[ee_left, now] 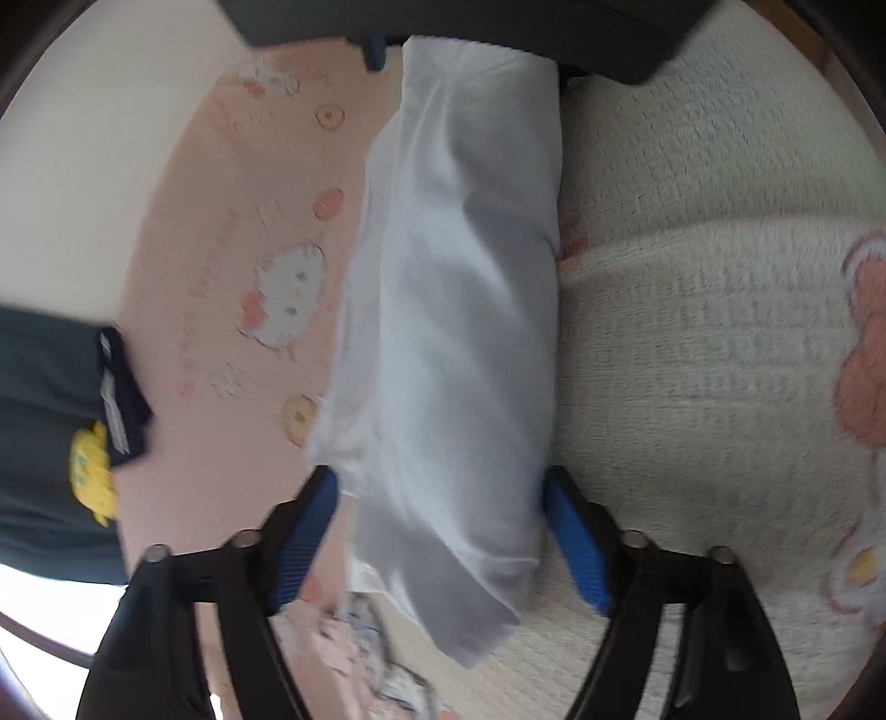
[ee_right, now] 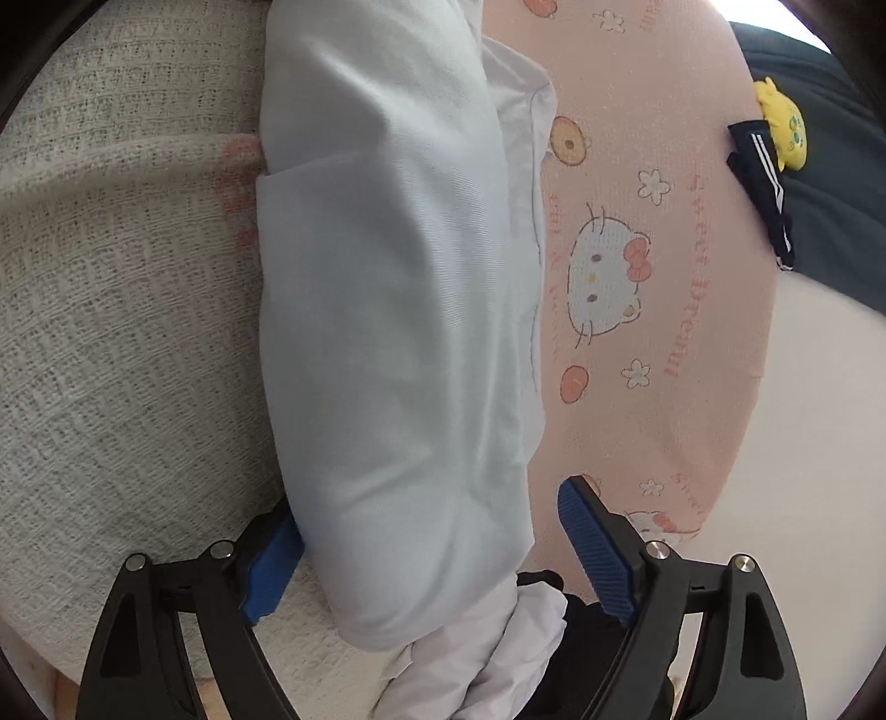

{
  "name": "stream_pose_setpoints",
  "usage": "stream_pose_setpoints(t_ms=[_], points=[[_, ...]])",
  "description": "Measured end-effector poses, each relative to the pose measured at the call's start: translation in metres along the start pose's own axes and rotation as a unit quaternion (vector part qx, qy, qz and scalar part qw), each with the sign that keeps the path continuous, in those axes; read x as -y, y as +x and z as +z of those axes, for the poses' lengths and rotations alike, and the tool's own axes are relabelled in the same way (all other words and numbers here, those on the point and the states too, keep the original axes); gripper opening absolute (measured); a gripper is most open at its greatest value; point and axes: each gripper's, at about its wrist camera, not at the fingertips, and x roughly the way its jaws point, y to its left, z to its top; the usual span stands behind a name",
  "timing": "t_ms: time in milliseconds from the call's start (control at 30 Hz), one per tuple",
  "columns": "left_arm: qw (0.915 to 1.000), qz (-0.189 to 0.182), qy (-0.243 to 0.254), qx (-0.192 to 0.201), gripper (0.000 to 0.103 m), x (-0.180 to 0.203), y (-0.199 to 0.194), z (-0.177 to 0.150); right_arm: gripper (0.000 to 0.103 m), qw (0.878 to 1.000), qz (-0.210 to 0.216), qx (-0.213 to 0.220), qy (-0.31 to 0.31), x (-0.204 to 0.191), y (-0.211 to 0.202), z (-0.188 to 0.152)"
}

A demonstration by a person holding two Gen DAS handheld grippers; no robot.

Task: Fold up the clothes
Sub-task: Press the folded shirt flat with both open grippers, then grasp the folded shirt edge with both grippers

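Left gripper (ee_left: 440,531) and right gripper (ee_right: 429,548), blue pads spread, straddle opposite ends of the long folded white cotton garment (ee_left: 454,310) without pinching it. It lies where pink cartoon-print sheet (ee_left: 232,232) meets cream woven blanket (ee_left: 692,332). Judged step: release after a fold; next, regrip for another.

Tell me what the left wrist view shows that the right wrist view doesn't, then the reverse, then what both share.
Only the left wrist view: the far end of the white garment with the other gripper's blue pad beside it, and a large pink print on the cream knit blanket.

Only the right wrist view: bunched white cloth over something black near the camera, and readable lettering on the pink cartoon sheet.

Both: the folded garment between open blue pads, neither pressing it; the sheet, the blanket, and a dark garment with a yellow patch.
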Motion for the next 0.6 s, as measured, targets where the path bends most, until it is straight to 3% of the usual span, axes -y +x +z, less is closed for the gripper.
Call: stream_pose_setpoints(t_ms=[67, 167, 267, 333, 433, 500, 600], points=[[0.9997, 0.013, 0.019, 0.009, 0.089, 0.002, 0.0, -0.001, 0.087, 1.0, 0.005, 0.005, 0.005, 0.002, 0.002, -0.001], [0.9999, -0.011, 0.002, 0.0, 0.089, -0.002, 0.006, -0.003, 0.087, 1.0, 0.01, 0.015, 0.013, 0.004, 0.003, -0.004], [0.997, -0.057, -0.045, -0.025, 0.089, -0.014, 0.019, -0.006, 0.075, 0.999, 0.023, 0.021, 0.019, 0.003, 0.002, -0.004], [0.9957, -0.062, -0.064, -0.024, 0.089, -0.016, 0.02, -0.008, 0.069, 0.999, 0.022, 0.021, 0.025, 0.0, 0.001, -0.004], [0.9949, -0.06, -0.08, -0.017, 0.087, -0.016, 0.018, -0.011, 0.05, 0.999, 0.022, 0.019, 0.029, -0.009, -0.001, -0.003], [0.9911, -0.078, -0.106, -0.02, 0.087, -0.022, 0.022, -0.013, 0.034, 0.999, 0.023, 0.018, 0.038, -0.013, -0.001, -0.003], [0.9775, -0.118, -0.171, -0.035, 0.088, -0.034, 0.031, -0.019, 0.029, 0.995, 0.036, 0.029, 0.086, -0.011, 0.0, -0.009]])
